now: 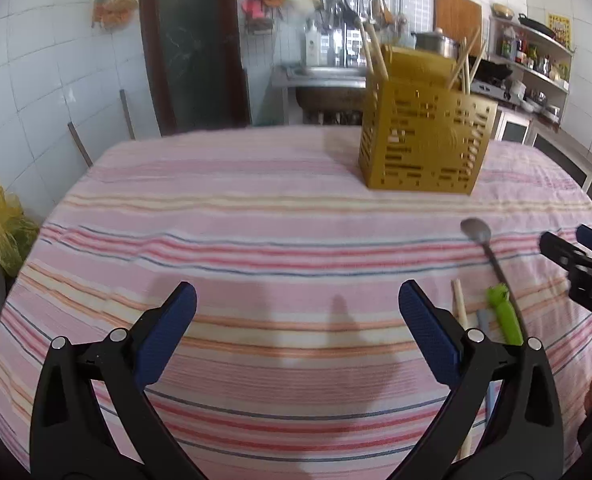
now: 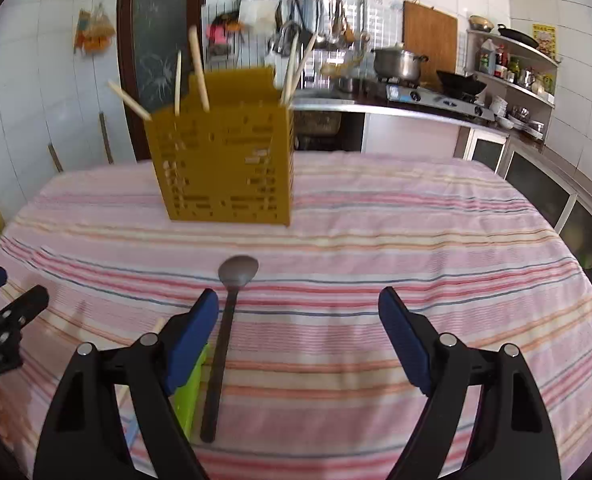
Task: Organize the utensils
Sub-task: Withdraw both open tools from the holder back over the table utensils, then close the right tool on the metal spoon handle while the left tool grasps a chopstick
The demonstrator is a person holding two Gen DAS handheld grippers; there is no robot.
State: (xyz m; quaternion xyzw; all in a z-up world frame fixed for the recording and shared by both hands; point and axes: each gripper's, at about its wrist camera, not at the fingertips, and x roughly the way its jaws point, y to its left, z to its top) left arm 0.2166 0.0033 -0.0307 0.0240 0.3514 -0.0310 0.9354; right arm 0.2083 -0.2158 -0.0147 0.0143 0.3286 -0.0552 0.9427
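A mustard-yellow perforated utensil holder (image 1: 426,142) stands on the striped tablecloth with several wooden chopsticks (image 1: 376,54) sticking out; it also shows in the right wrist view (image 2: 224,160). A metal spoon (image 2: 226,328) lies on the cloth, bowl toward the holder, also seen in the left wrist view (image 1: 492,256). Beside it lie a green-handled utensil (image 1: 504,314) and a loose chopstick (image 1: 462,312). My left gripper (image 1: 298,326) is open and empty above the cloth. My right gripper (image 2: 298,330) is open, its left finger next to the spoon handle and over the green utensil (image 2: 190,392).
The table wears a pink striped cloth (image 1: 256,240). A kitchen counter with a gas stove and pot (image 2: 400,66) and shelves of bottles (image 2: 512,68) stands behind. A yellow plastic bag (image 1: 4,228) sits at the left by the tiled wall.
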